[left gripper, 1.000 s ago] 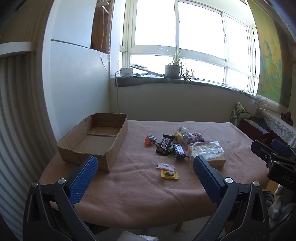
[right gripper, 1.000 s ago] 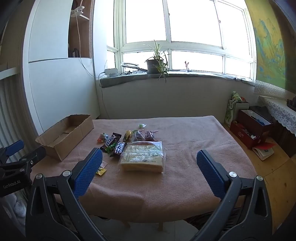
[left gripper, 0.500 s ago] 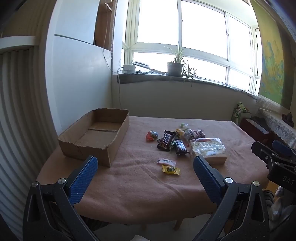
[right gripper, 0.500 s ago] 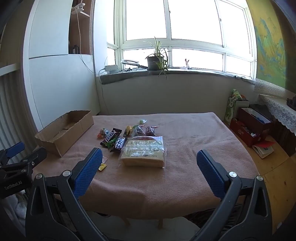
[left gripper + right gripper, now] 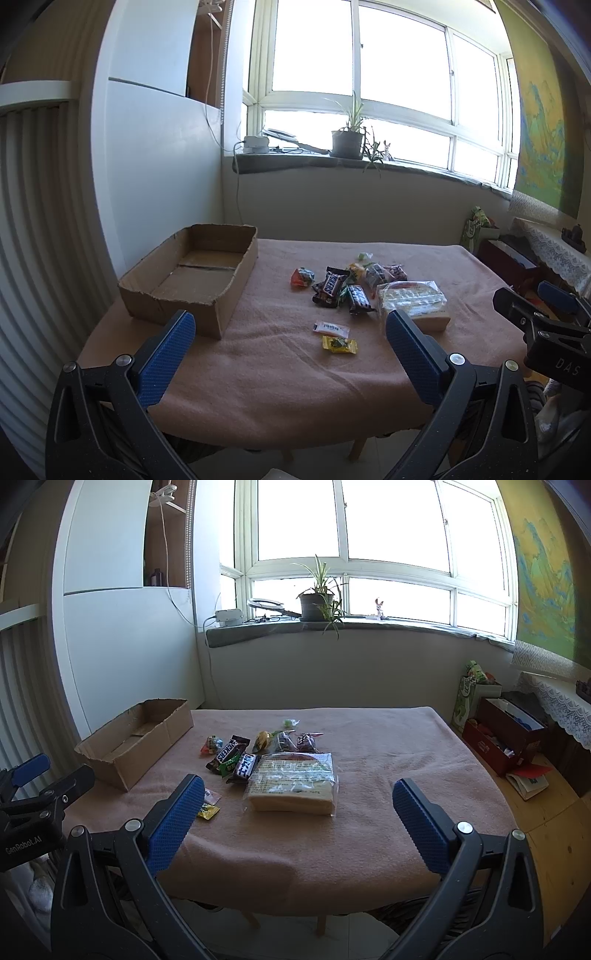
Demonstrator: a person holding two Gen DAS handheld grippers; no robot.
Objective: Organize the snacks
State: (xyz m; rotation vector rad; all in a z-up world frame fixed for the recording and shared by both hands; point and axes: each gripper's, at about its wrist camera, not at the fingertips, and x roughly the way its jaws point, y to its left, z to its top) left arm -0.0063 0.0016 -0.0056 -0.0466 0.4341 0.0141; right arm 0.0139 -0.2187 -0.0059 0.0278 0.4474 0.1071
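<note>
An empty cardboard box [image 5: 192, 275] [image 5: 136, 738] sits at the table's left side. Several snacks lie mid-table: a Snickers bar [image 5: 330, 286] [image 5: 228, 752], a dark bar [image 5: 357, 297] [image 5: 245, 766], an orange candy [image 5: 301, 277], a white sachet [image 5: 330, 327], a yellow candy [image 5: 339, 344] [image 5: 207, 811] and a clear bag of sliced bread [image 5: 413, 301] [image 5: 293, 782]. My left gripper [image 5: 290, 328] hangs open before the table's near edge, holding nothing. My right gripper [image 5: 297, 806] is open too, in front of the bread, off the table.
The table wears a pink cloth [image 5: 388, 768]. A white cabinet [image 5: 159, 166] stands behind the box. A windowsill with a potted plant [image 5: 314, 602] runs along the back. Red boxes and a book [image 5: 528, 779] lie on the floor to the right.
Both grippers have crept closer to the table and tipped slightly, so the box and snacks sit lower and larger in view. Both stay open.
</note>
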